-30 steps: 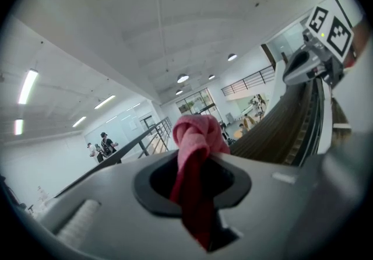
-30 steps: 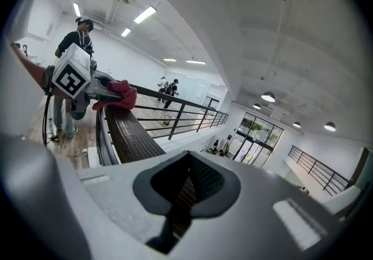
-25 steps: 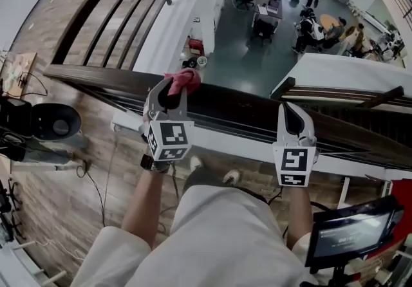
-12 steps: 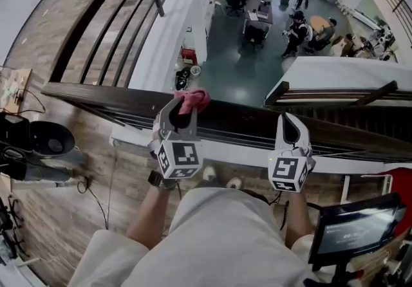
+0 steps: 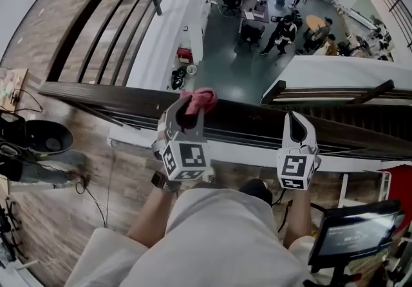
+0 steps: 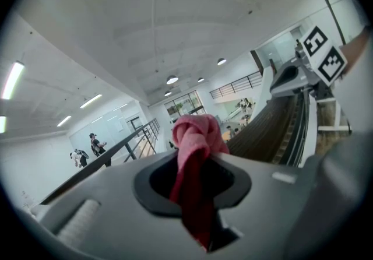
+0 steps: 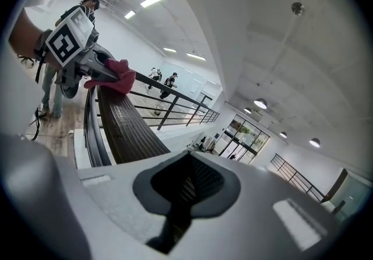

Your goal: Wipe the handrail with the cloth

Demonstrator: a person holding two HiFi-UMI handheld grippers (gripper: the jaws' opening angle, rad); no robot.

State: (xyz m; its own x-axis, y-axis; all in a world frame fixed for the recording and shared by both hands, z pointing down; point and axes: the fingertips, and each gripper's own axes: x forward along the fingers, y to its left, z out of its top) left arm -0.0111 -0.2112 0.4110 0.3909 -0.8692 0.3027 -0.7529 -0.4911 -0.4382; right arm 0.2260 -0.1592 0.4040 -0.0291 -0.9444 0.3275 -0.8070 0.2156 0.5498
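A dark wooden handrail [image 5: 96,96] runs across the head view from left to right. My left gripper [image 5: 190,109] is shut on a pink cloth [image 5: 201,100], and the bunched cloth rests on top of the rail. In the left gripper view the cloth [image 6: 198,136] sticks out between the jaws of the left gripper [image 6: 195,165], with the handrail [image 6: 274,125] running off to the right. My right gripper [image 5: 296,123] hovers over the rail further right, shut with nothing in it. The right gripper view shows the handrail [image 7: 125,127], the cloth [image 7: 119,78] and the left gripper [image 7: 87,69] beyond my right gripper [image 7: 185,192].
Beyond the rail is a drop to a lower floor with desks, chairs and people [image 5: 280,28]. A second railing [image 5: 96,15] runs along the upper left. A black round seat [image 5: 42,138] and cables lie on the wooden floor at left. A monitor [image 5: 351,234] stands at lower right.
My left gripper has slid a little to the right along the handrail with the cloth. The right gripper has stayed in about the same place over the rail.
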